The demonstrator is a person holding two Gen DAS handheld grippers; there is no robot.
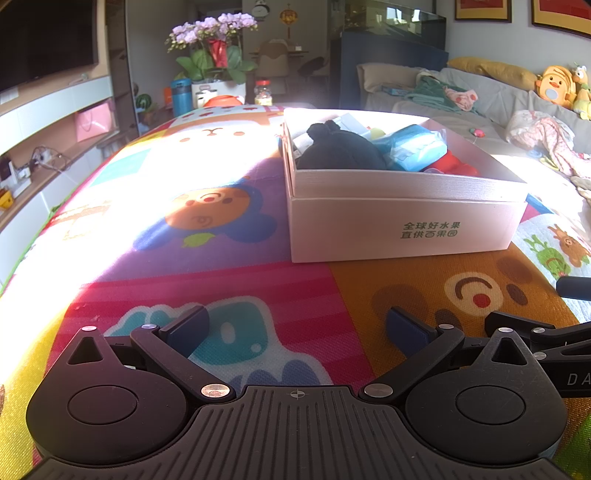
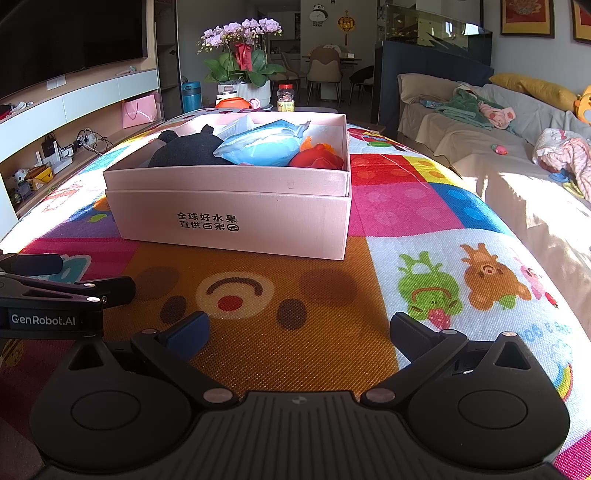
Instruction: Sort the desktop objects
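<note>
Your box (image 2: 236,221) sits on the bench just ahead of both grippers, already loaded with a black pouch (image 2: 188,151), a blue packet (image 2: 266,146) and something red (image 2: 317,159). Nothing loose shows on the cartoon mat (image 2: 295,314) around it, so I'd say the sorting looks pretty much done. Left gripper (image 1: 297,328) and right gripper (image 2: 299,332) both have fingers spread wide, holding nothing. Sunny living room: sofa (image 2: 480,129) right, TV (image 2: 66,40) left, orchids (image 2: 240,33) behind.
</note>
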